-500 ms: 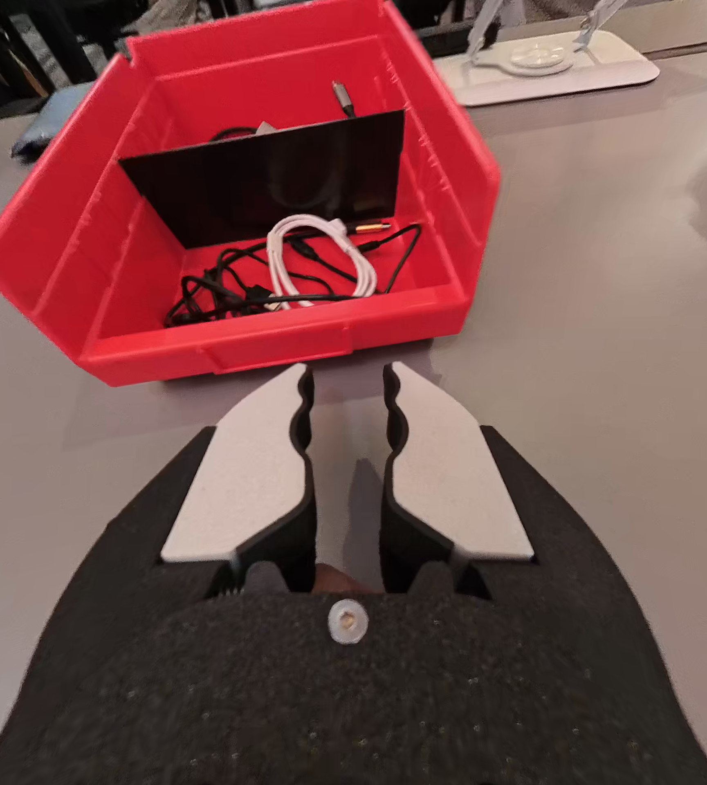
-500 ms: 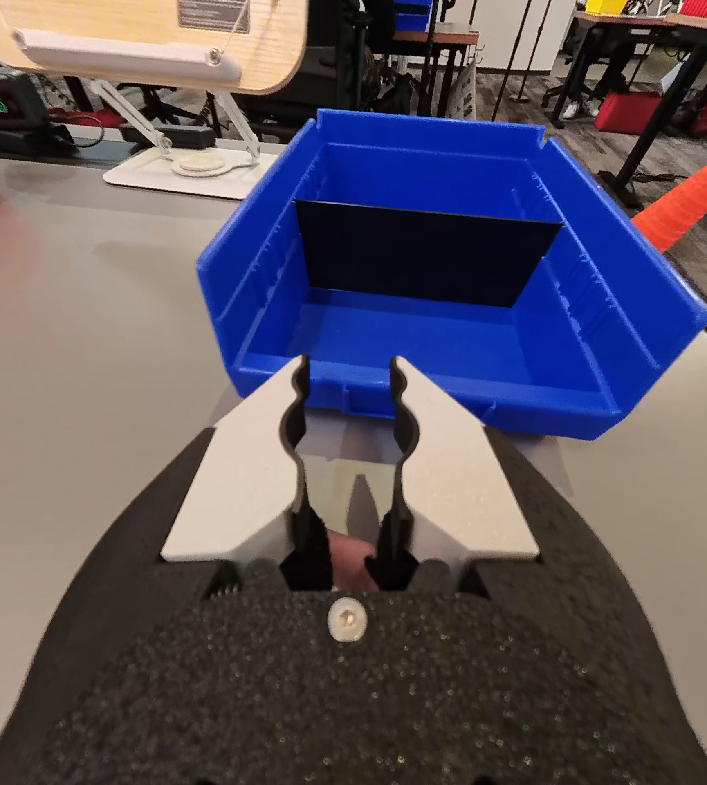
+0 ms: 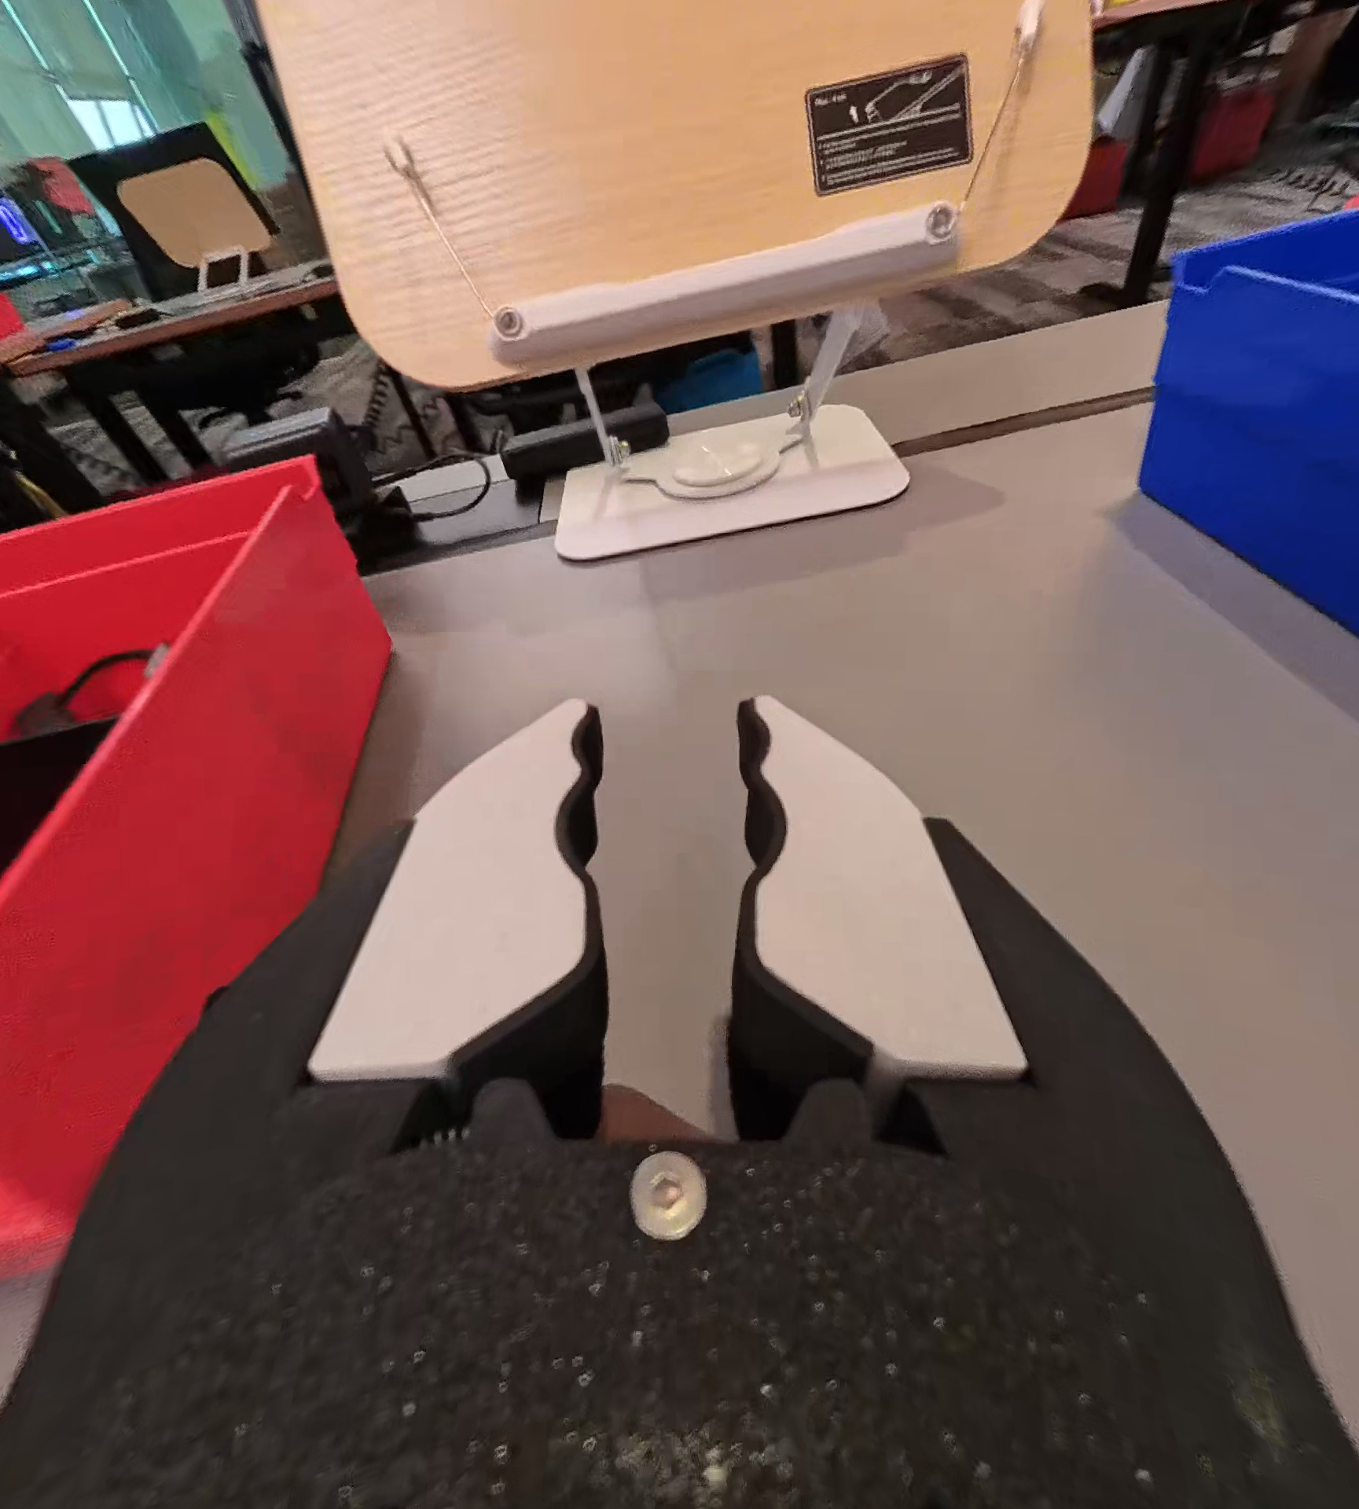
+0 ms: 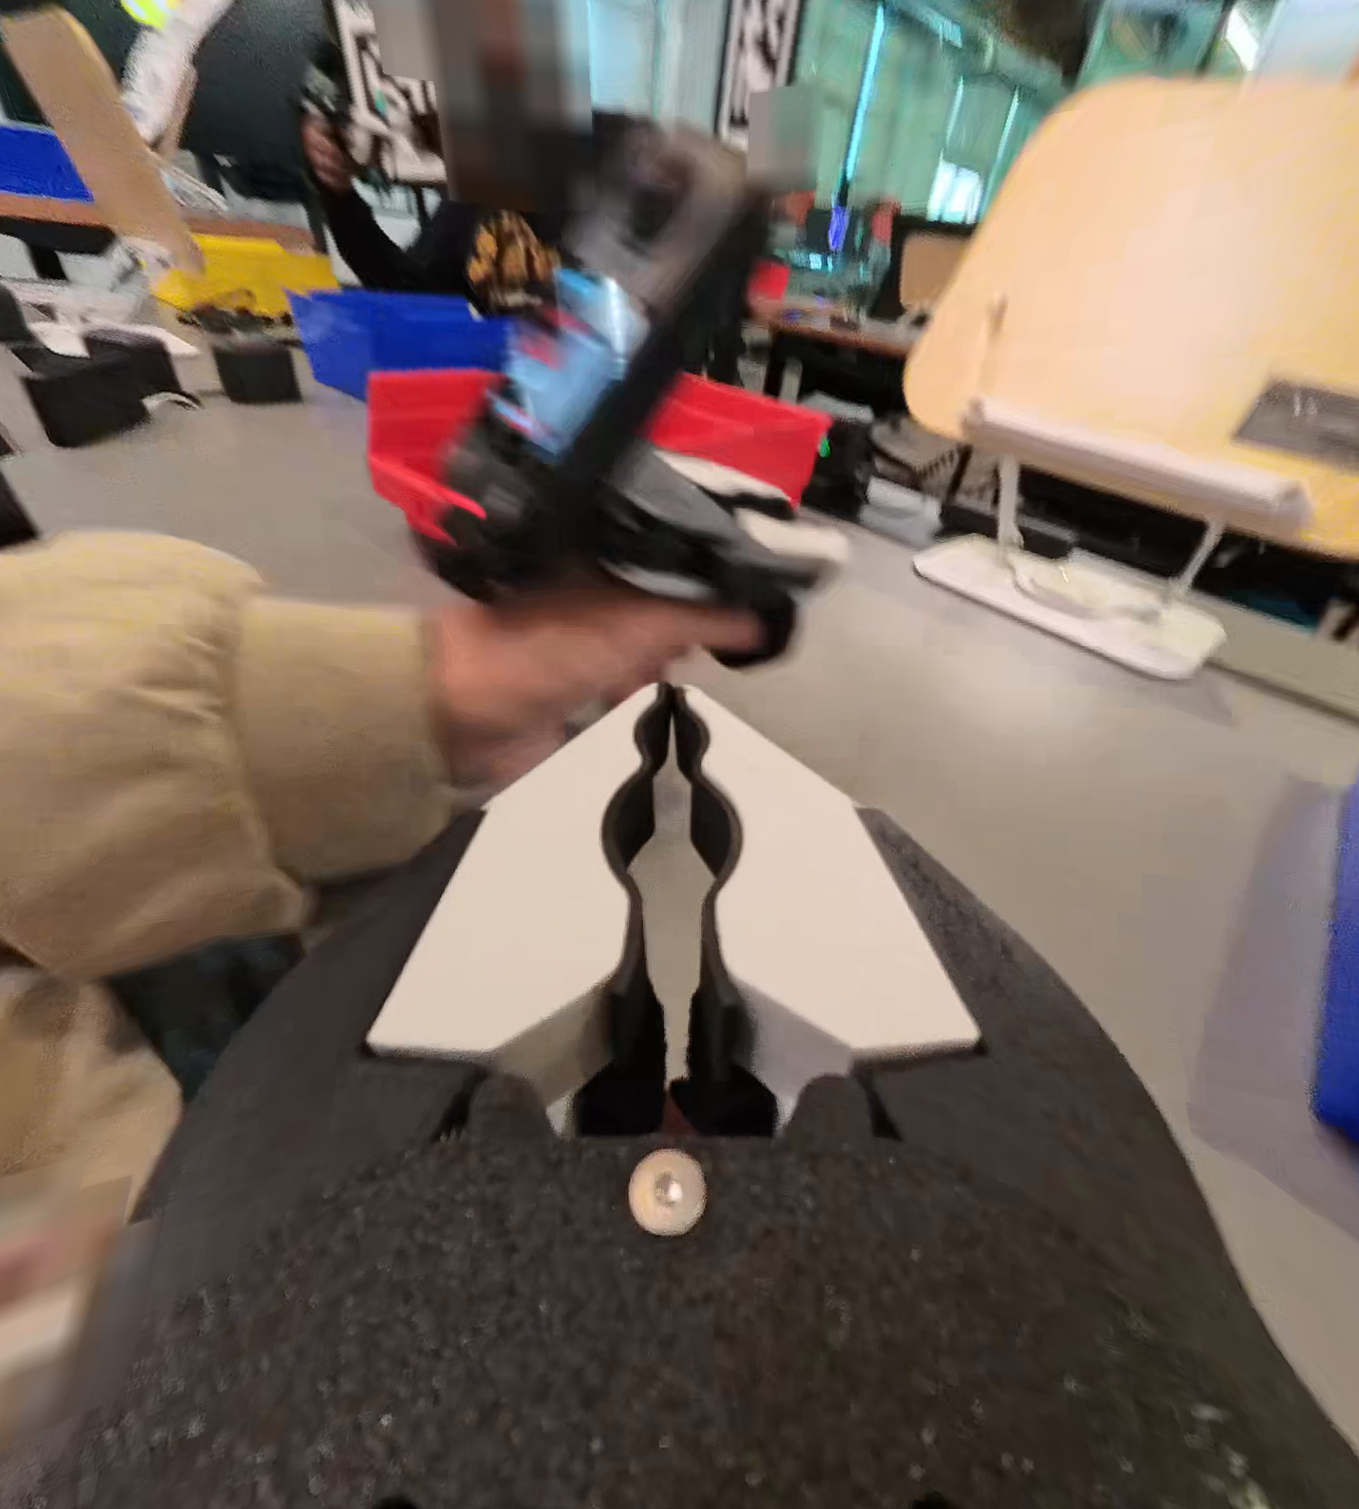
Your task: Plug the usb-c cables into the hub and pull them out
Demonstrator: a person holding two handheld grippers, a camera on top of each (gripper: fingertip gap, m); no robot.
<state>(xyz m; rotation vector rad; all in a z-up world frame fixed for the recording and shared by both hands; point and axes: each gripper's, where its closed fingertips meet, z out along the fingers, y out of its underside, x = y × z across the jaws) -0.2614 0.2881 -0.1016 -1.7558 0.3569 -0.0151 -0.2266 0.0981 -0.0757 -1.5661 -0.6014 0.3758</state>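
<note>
Here the left hand-held gripper [image 3: 668, 718] hovers over the grey tabletop [image 3: 986, 735] with its fingers spread wide and nothing between them. The right hand-held gripper [image 4: 669, 694] has its fingertips closed together, empty. A black cable [image 3: 100, 671] lies inside the red bin [image 3: 194, 816] at left; the blue bin [image 3: 1296, 457] stands at right. The hub is not visible.

A black label [image 3: 888, 125] with a white line drawing and lines of small print sits on the tilted wooden board [image 3: 659, 163] of the stand; its print is too small to read. The right wrist view shows that label [image 4: 1321, 423] blurred.
</note>
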